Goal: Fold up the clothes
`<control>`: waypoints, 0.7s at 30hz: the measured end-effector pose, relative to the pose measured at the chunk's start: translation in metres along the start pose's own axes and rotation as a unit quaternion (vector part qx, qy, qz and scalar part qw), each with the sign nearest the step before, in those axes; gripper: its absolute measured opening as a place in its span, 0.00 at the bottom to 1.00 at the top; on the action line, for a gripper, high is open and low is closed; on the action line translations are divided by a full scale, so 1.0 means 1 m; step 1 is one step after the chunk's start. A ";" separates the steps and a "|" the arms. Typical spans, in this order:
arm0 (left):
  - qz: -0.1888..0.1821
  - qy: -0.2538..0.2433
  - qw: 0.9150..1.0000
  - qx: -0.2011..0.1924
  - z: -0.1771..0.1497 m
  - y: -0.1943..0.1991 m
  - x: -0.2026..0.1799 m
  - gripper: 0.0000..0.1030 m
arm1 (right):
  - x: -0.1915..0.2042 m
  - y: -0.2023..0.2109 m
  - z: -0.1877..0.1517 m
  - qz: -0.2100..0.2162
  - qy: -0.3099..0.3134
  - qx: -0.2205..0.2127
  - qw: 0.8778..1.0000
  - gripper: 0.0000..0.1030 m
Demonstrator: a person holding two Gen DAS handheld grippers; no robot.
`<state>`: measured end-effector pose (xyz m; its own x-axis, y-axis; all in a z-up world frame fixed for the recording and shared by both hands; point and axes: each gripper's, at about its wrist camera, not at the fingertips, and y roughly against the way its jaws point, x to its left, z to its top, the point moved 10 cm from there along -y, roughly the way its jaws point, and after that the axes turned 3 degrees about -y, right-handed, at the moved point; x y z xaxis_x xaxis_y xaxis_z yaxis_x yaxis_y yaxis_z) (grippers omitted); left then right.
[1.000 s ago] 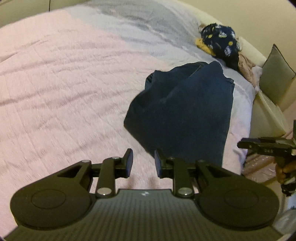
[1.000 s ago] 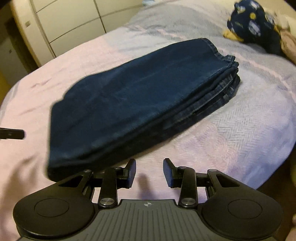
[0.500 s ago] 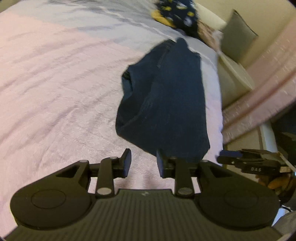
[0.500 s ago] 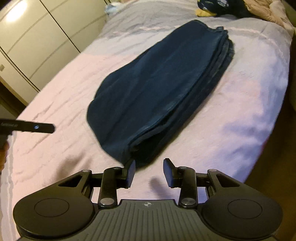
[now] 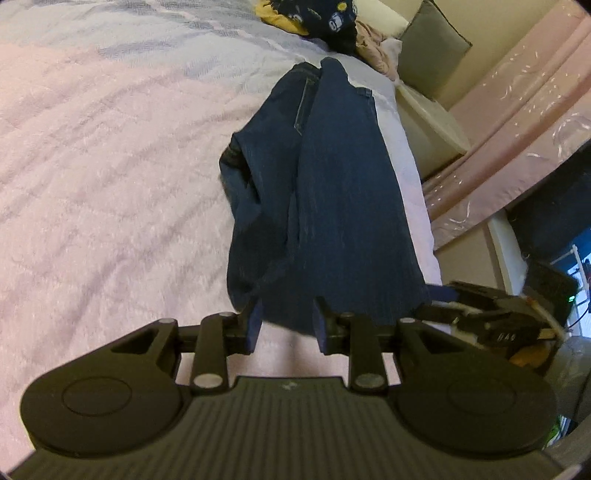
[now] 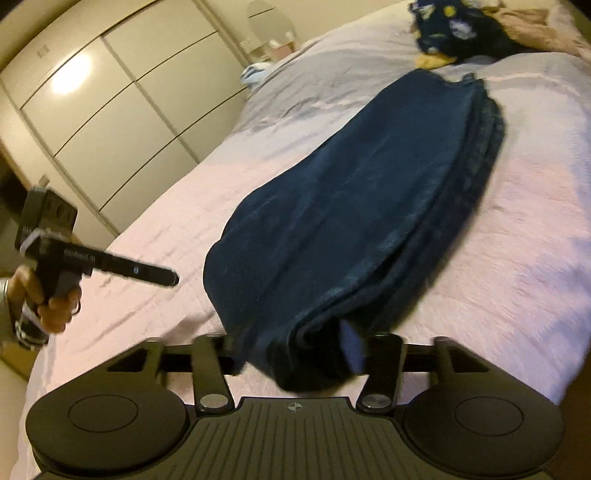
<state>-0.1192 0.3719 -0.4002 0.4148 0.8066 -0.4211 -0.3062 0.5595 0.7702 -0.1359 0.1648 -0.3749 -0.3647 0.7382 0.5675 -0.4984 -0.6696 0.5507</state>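
Observation:
Dark blue jeans (image 5: 332,203) lie folded in a long stack on the pink bed cover (image 5: 110,166), running away from both cameras. My left gripper (image 5: 288,323) hovers at their near end, jaws a little apart, with the denim edge just reaching between the fingertips and no pad pressing. The thick near end of the jeans (image 6: 369,206) sits between the jaws of my right gripper (image 6: 295,350). Those jaws are opening and the denim hides the left finger. The left gripper (image 6: 170,277) shows from the side, held in a hand. The right gripper (image 5: 443,295) shows at the jeans' right corner.
A heap of clothes with a dark patterned garment (image 6: 450,26) lies at the far end of the bed. A grey cushion (image 5: 432,40) and pink curtain (image 5: 517,129) stand beyond the bed's right edge. White wardrobe doors (image 6: 110,110) line the far left wall.
Both grippers have swung round to the near end of the jeans and come closer to it. The right jaws have widened and now have the denim end between them.

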 end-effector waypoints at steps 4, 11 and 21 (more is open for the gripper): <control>-0.011 0.006 1.000 -0.006 0.002 -0.002 0.001 0.23 | 0.004 -0.017 0.003 0.040 0.007 0.027 0.999 0.58; -0.020 0.012 1.000 -0.006 -0.006 -0.007 0.010 0.23 | -0.001 -0.006 -0.028 0.028 -0.013 0.076 0.997 0.52; -0.087 -0.048 0.995 -0.013 0.021 -0.035 0.006 0.30 | 0.001 -0.008 -0.025 -0.014 -0.011 0.060 0.998 0.49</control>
<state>-0.0882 0.3535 -0.4196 0.5436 0.6754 -0.4984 -0.2439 0.6952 0.6762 -0.1522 0.1733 -0.3941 -0.3338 0.7557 0.5635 -0.4101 -0.6546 0.6350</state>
